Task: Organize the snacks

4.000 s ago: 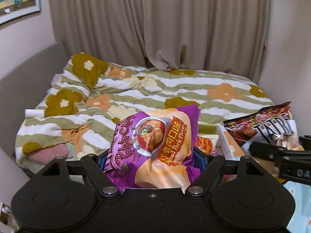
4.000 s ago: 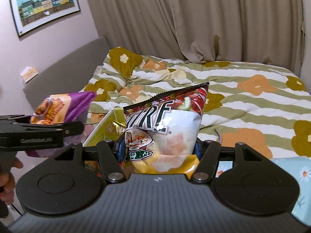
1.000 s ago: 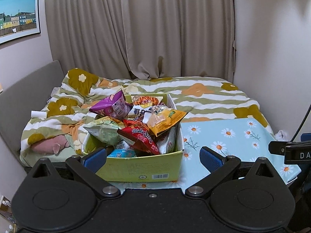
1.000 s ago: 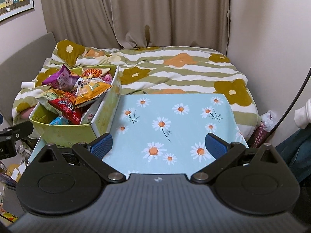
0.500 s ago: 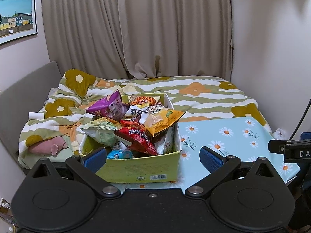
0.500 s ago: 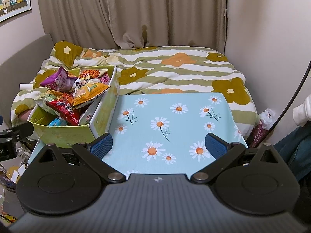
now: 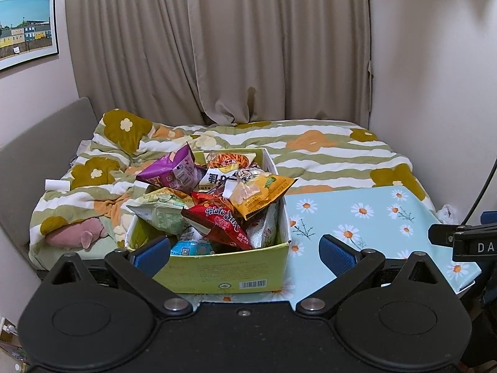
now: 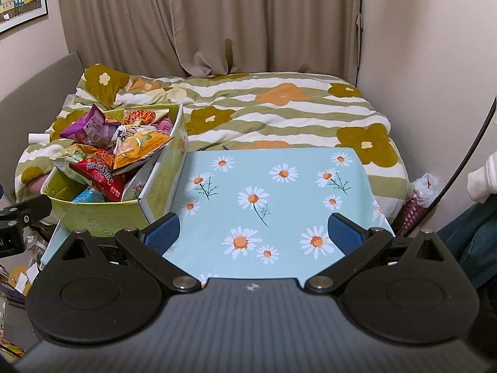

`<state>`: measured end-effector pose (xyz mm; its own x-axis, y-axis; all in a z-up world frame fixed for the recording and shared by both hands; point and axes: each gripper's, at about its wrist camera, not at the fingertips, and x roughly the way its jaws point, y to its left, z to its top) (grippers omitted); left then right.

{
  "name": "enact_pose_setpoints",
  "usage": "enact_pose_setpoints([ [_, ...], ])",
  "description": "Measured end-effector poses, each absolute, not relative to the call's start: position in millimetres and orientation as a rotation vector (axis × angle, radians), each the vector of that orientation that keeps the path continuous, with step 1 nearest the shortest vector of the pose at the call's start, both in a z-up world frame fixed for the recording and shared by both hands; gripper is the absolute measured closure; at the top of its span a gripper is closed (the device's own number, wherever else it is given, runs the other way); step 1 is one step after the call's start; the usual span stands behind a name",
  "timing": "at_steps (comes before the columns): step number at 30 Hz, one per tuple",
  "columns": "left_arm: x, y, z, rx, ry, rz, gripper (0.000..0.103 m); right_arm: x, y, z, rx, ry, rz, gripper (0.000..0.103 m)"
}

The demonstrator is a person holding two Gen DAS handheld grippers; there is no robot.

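Note:
A yellow-green cardboard box (image 7: 223, 275) stands at the left of a table with a blue daisy cloth (image 7: 366, 214). It is heaped with snack bags: a purple bag (image 7: 172, 172), a red Potato Sticks bag (image 7: 217, 222), an orange-yellow bag (image 7: 257, 194), a pale green bag (image 7: 161, 208). The box also shows in the right wrist view (image 8: 102, 217). My left gripper (image 7: 243, 253) is open and empty, held back in front of the box. My right gripper (image 8: 253, 233) is open and empty over the table's near edge.
A bed with a green striped flower duvet (image 8: 279, 105) lies behind the table. Beige curtains (image 7: 248, 46) hang at the back. A grey headboard (image 7: 37, 146) is on the left, a wall on the right. A person's leg (image 8: 472, 233) is at the right edge.
Four seconds ago each gripper was shut on a snack bag; both bags now lie in the box and both grippers are open, pulled back. Over the last second the views barely shift.

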<state>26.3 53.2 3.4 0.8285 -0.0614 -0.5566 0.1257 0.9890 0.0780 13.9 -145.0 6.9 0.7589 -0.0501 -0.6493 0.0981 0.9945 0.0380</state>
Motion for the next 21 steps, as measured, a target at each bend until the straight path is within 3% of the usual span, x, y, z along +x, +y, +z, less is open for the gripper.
enact_pose_setpoints([
  [21, 32.3, 57.2, 3.2, 0.085, 0.596, -0.11, 0.0, 18.2, -147.4, 4.2, 0.07, 0.707, -0.088, 0.0],
])
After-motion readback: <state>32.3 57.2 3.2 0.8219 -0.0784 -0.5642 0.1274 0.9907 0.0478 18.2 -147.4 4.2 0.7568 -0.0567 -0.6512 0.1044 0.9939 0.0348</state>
